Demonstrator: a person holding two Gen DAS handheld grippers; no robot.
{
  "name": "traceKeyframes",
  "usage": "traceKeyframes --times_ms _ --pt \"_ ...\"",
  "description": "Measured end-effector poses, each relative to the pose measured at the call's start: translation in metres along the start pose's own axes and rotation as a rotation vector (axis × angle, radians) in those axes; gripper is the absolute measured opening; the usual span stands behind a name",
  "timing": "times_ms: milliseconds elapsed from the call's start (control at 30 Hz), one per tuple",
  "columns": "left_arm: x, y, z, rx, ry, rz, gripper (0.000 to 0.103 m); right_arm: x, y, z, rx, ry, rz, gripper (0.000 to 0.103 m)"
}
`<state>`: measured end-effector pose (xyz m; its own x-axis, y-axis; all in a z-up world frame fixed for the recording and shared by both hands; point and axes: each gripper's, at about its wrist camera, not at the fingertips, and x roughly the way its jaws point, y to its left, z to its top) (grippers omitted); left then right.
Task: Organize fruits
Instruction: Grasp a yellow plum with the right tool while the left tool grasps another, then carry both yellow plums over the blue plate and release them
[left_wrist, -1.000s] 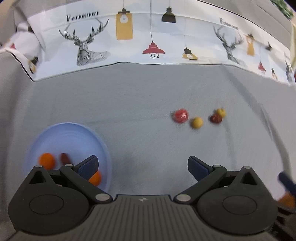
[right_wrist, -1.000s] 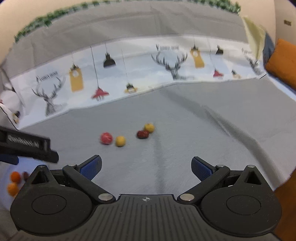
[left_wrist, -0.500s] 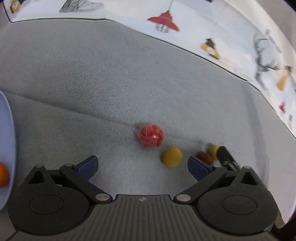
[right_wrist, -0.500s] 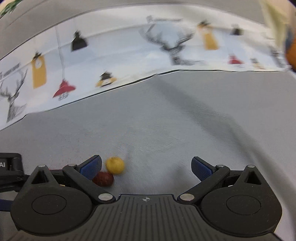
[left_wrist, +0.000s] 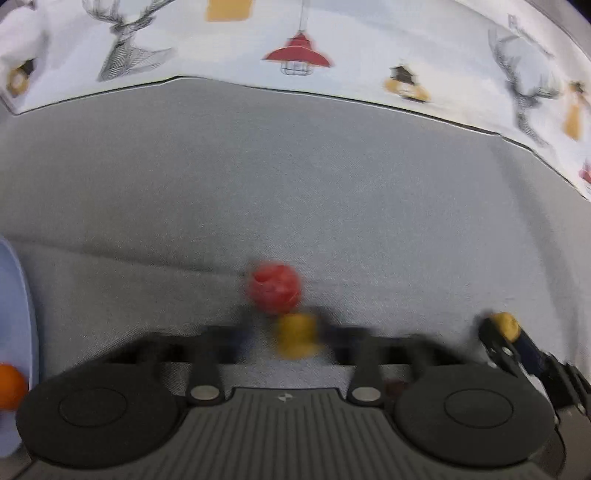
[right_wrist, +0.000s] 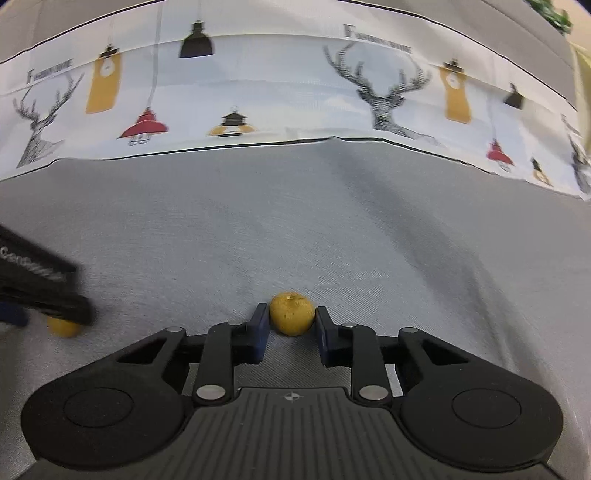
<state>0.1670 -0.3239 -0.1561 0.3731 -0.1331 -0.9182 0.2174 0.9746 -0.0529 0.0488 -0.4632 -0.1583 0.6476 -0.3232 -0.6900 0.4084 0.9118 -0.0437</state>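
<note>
Both grippers (right_wrist: 291, 325) dropped, closing on yellow fruits (right_wrist: 291, 313); grey cloth (right_wrist: 332, 229), deer-print backdrop (right_wrist: 295, 92).

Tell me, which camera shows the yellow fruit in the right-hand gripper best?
The right wrist view: the yellow fruit sits sharp and centred between the closing right gripper fingers. The left wrist view shows it only small at the right edge, partly hidden behind that gripper.
</note>
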Motion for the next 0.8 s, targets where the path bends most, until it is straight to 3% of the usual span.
traceKeyframes --times_ms 67,200,400,567,800 --pt "-0.004 0.012 -0.005 -0.024 0.034 -0.034 0.026 -0.005 -0.006 -0.003 0.038 0.007 -0.006 0.027" --pt "-0.019 0.037 -0.023 0.026 0.072 -0.060 0.027 -0.021 -0.017 -0.008 0.128 0.021 -0.023 0.027" --pt "-0.066 0.090 -0.046 0.115 0.053 -0.049 0.027 -0.089 -0.018 -0.007 0.214 -0.109 -0.026 0.027" --pt "-0.132 0.140 -0.065 0.138 -0.029 -0.043 0.027 -0.169 0.021 -0.010 0.156 -0.220 0.038 0.027" --pt "-0.211 0.207 -0.099 0.118 -0.106 -0.053 0.027 -0.273 0.093 -0.040 0.086 -0.206 0.226 0.027"
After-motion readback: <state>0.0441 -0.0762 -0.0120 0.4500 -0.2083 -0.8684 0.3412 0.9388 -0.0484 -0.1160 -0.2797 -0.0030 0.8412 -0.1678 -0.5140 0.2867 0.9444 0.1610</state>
